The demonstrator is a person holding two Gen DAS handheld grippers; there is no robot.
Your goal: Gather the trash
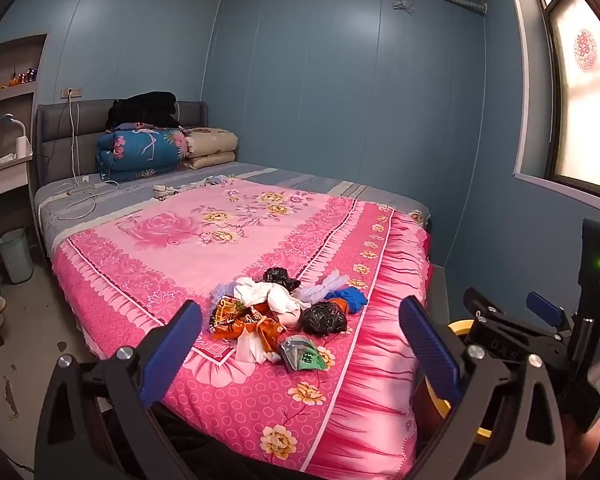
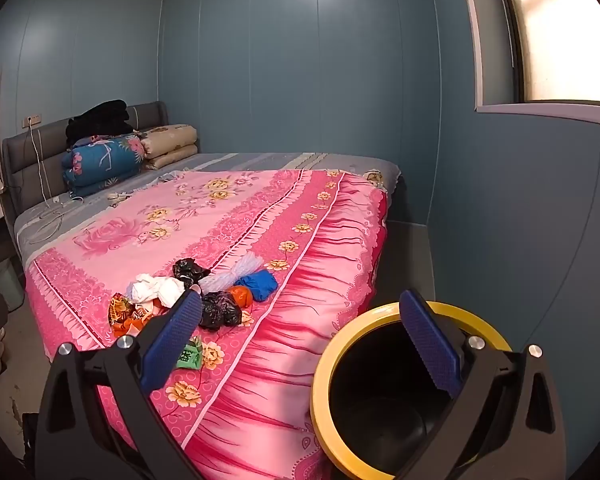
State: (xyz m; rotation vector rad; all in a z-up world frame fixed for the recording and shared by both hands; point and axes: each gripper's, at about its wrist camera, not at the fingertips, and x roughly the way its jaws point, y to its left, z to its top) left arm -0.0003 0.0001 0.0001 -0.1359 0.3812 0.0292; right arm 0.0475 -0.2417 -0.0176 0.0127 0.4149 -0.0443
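A heap of trash point(image 1: 284, 312) lies near the foot corner of the pink flowered bedspread point(image 1: 204, 236): white crumpled plastic, black bags, an orange wrapper, a blue bag and a green packet point(image 1: 306, 358). My left gripper point(image 1: 300, 344) hovers wide open just short of the heap, nothing between its blue pads. The same trash point(image 2: 196, 300) shows in the right wrist view, left of centre. My right gripper point(image 2: 300, 344) is open and empty, over the bed's edge. A black bin with a yellow rim point(image 2: 380, 392) stands on the floor beside the bed, partly behind the right finger.
Folded quilts point(image 1: 148, 148) and dark clothes are stacked at the grey headboard, with white cables point(image 1: 80, 196) on the mattress. A pale green bin point(image 1: 16, 254) stands by the desk on the left. The right gripper's body point(image 1: 540, 320) shows at the right. Blue walls and a window close the right side.
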